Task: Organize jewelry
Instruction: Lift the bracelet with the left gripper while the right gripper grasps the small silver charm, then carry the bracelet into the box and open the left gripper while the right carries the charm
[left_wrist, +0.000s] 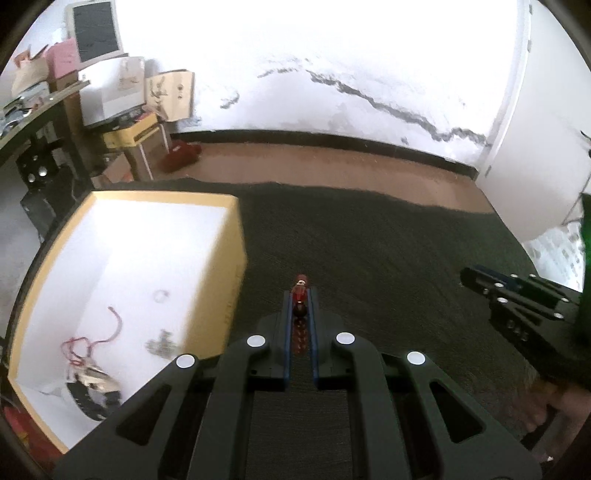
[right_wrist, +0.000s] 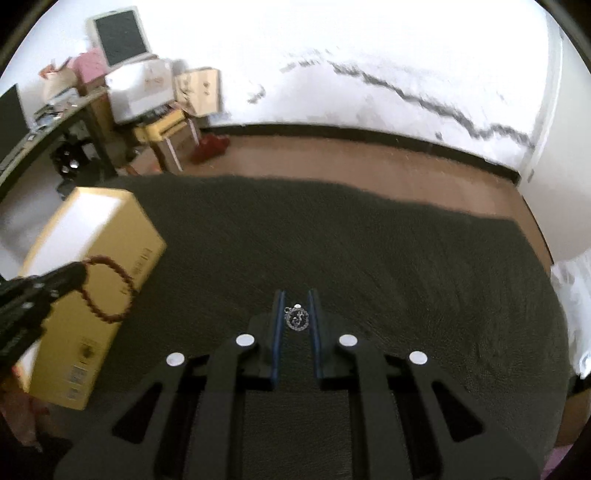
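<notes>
My left gripper (left_wrist: 299, 292) is shut on a red bead bracelet (left_wrist: 299, 309), seen end-on between the blue pads. In the right wrist view the bracelet (right_wrist: 108, 292) hangs as a loop from that gripper (right_wrist: 78, 272), in front of the yellow box (right_wrist: 110, 236). My right gripper (right_wrist: 296, 295) is shut on a small silver pendant (right_wrist: 296, 318) above the dark green mat (right_wrist: 406, 277). The right gripper (left_wrist: 471, 277) also shows at the right edge of the left wrist view. The box (left_wrist: 238, 236) stands open to the left, its white inside holding a red cord (left_wrist: 110, 332), a small ring (left_wrist: 161, 296) and silver pieces (left_wrist: 162, 343).
The mat (left_wrist: 388, 258) covers the work surface, with brown floor (left_wrist: 332, 166) and a cracked white wall beyond. A cluttered desk, cardboard boxes (left_wrist: 170, 94) and an old monitor (left_wrist: 96, 31) stand at the far left. A person's hand (left_wrist: 543, 402) holds the right gripper.
</notes>
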